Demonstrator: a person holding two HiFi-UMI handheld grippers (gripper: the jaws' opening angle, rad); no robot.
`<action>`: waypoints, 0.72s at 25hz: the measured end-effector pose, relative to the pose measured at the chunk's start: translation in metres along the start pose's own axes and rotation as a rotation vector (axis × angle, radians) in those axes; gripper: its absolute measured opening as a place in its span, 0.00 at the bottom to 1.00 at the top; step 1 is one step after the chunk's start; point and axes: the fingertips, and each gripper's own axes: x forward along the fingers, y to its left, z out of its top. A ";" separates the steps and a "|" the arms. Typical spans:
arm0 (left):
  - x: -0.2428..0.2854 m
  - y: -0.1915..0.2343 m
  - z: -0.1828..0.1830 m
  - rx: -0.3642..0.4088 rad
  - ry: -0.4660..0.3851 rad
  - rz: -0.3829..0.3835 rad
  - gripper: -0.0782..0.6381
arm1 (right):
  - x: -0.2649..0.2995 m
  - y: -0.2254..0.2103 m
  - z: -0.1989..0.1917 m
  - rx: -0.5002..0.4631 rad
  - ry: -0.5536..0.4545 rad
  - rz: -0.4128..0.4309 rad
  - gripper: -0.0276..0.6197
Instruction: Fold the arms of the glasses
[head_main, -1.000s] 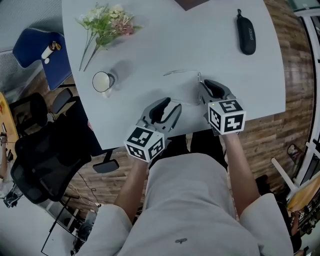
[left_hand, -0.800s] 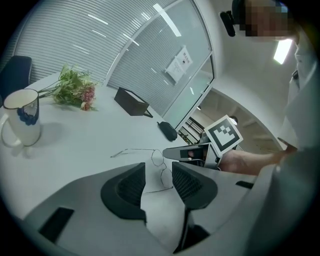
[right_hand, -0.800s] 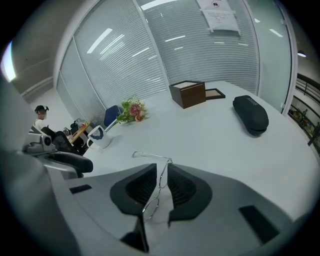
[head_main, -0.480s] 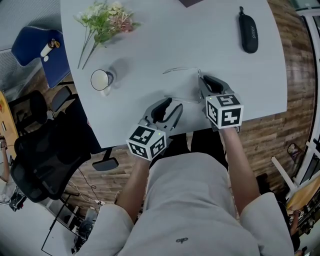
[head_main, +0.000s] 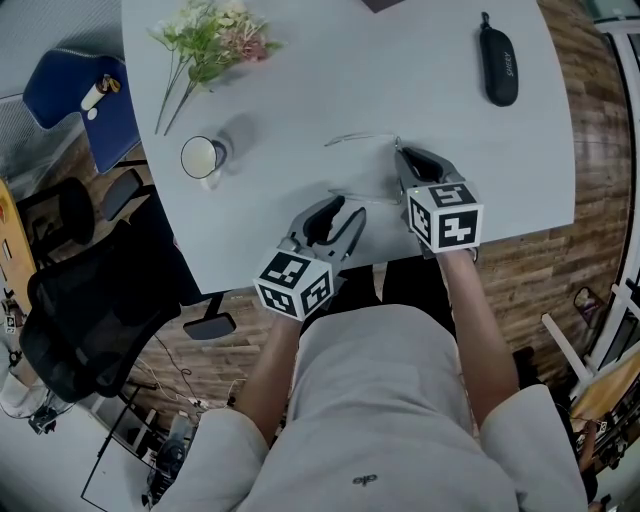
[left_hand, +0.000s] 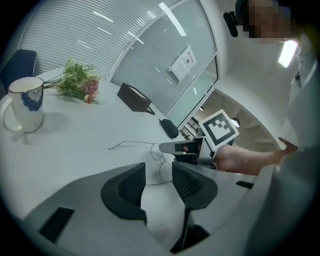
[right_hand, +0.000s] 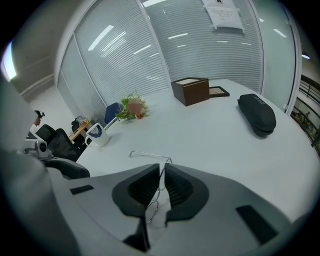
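I'm working over a wide white table, with a spray of flowers at the far left corner, a dark glasses case far right and a mug to the left. Nearer me, the left gripper hangs released with nothing between its pads. The right gripper has just been closing and now pinches the front of the wire glasses, which stand at the table's near middle with both arms still spread toward the left. My worry is that thin frame. The pads hold it edge-on, so I judge that a push on an arm from the left gripper could twist it out of the grip or skid it over the smooth top, and too hard a squeeze may bend the wire or stress a lens. As for writing, the sheet stuck to the glass wall carries print too small to read. The case bears a pale mark I cannot make out, and the mug shows only a blue motif.
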 end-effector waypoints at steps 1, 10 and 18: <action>0.000 0.000 -0.001 -0.001 0.002 0.001 0.34 | 0.000 0.000 0.000 -0.002 0.000 0.000 0.10; 0.007 0.001 -0.026 -0.054 0.048 -0.008 0.34 | 0.000 -0.001 0.000 0.010 -0.004 -0.020 0.09; 0.016 0.005 -0.054 -0.073 0.116 -0.003 0.34 | -0.001 -0.001 -0.001 0.015 0.002 -0.024 0.08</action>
